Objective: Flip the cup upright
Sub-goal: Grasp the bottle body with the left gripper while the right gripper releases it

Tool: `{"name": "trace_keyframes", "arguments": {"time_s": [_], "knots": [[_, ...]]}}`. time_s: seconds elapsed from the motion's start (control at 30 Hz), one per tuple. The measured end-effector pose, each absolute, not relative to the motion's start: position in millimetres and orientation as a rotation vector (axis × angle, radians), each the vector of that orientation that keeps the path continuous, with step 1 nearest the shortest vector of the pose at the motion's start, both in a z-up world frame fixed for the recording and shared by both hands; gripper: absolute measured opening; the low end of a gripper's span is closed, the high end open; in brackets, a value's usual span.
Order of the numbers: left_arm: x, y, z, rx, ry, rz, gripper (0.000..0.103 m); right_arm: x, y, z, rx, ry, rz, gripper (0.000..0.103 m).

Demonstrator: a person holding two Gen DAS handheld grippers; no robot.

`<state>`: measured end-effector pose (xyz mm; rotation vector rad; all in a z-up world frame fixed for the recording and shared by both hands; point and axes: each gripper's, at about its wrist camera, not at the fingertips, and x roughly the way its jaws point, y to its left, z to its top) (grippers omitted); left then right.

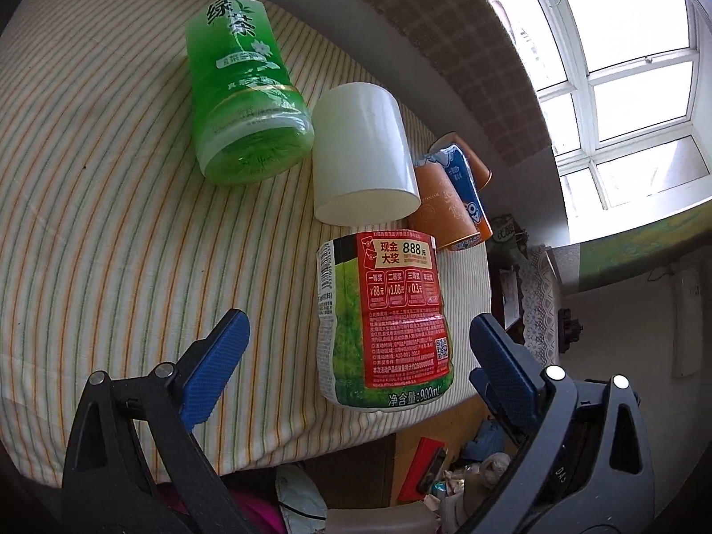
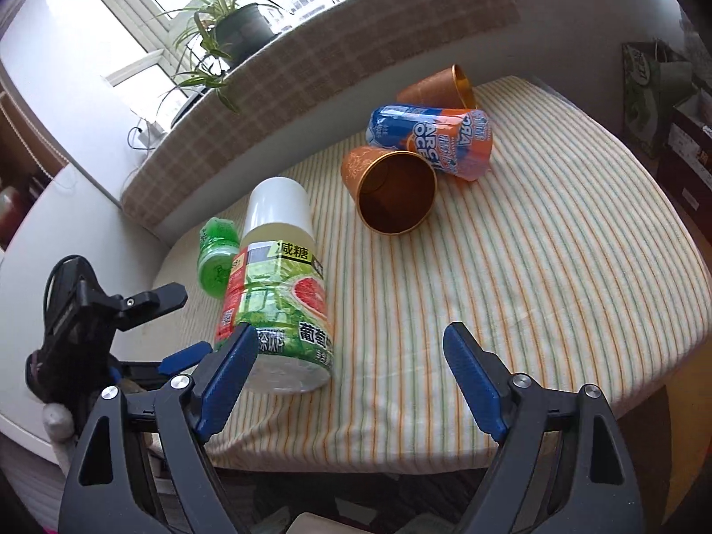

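Observation:
Two orange cups lie on their sides on the striped tablecloth. The nearer cup (image 2: 391,191) has its open mouth toward my right gripper; it also shows in the left wrist view (image 1: 445,209). The second cup (image 2: 438,86) lies behind a blue and orange bottle (image 2: 431,138). My right gripper (image 2: 351,356) is open and empty near the table's front edge, well short of the nearer cup. My left gripper (image 1: 356,347) is open, its fingers either side of the grapefruit tea bottle (image 1: 382,320) without touching it.
A white cup (image 1: 362,151) stands upside down between the grapefruit bottle and a lying green tea bottle (image 1: 249,98). A windowsill with a potted plant (image 2: 227,31) runs behind the table. Clutter lies below the table's front edge (image 1: 445,480).

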<state>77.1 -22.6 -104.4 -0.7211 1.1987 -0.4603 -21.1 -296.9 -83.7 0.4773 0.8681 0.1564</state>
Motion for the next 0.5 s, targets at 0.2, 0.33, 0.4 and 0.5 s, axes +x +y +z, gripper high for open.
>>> {"name": "trace_keyframes", "arguments": {"time_s": [0.2,0.33,0.4,0.5], "knots": [[95.1,-42.0,-117.5,-0.77,1.255,-0.474,0.095,-35.9,-313.5,-90.9,0.491,0.871,0.114,0.085],[104.9,-51.0,-132.4,-0.828,1.307,-0.494,0.091,-37.6,-318.9,-95.8,0.504,0.88,0.107,0.085],[108.6,-54.5,-138.5,-0.85,1.326,-0.499,0.087,-36.9,-320.2,-99.6,0.516,0.89,0.111,0.085],[110.8,-57.7,-142.6,-0.847,1.336,-0.496,0.085,-37.8,-318.9,-101.8,0.507,0.896,0.114,0.085]]}}
